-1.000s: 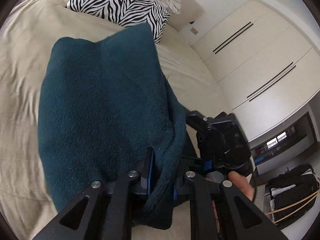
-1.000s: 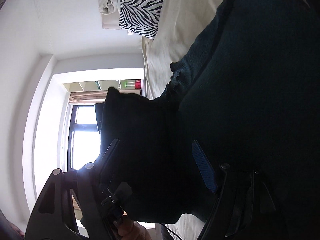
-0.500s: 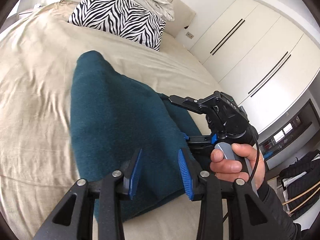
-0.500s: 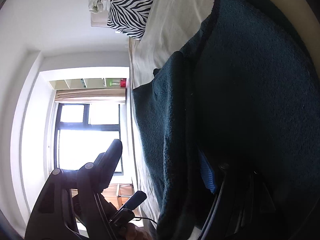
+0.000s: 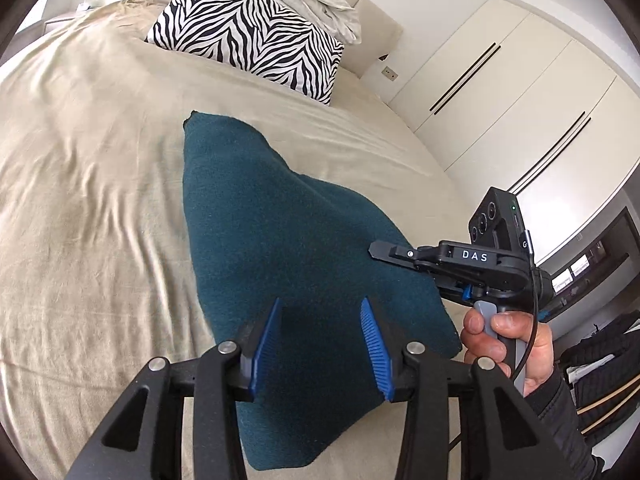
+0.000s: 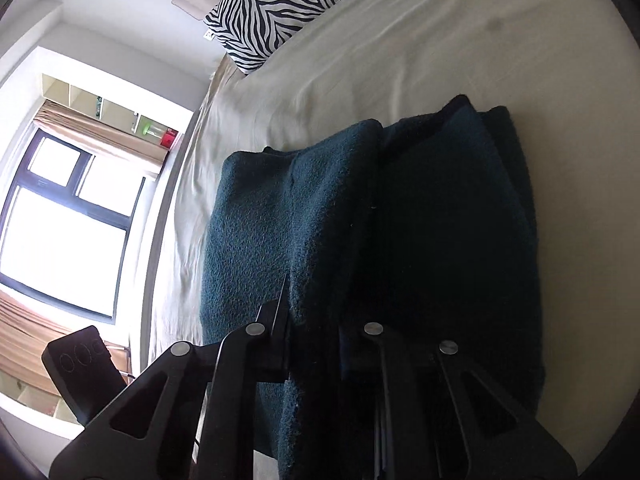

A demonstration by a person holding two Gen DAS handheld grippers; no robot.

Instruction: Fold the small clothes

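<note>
left wrist view: the teal cloth lay folded on the bed, below the zebra pillow. the left claw had just been opening and stood spread above the cloth's near end, pinching nothing. a hand held the right claw, pressed together

right wrist view: the right claw had just been closing; whether it pinched the cloth i could not tell

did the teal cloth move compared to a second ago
Yes. The teal cloth hung lifted, its top edge up by the zebra pillow; now it lies flat on the beige bedsheet, well short of the pillow. The left gripper, jaws just opened, holds nothing.
</note>
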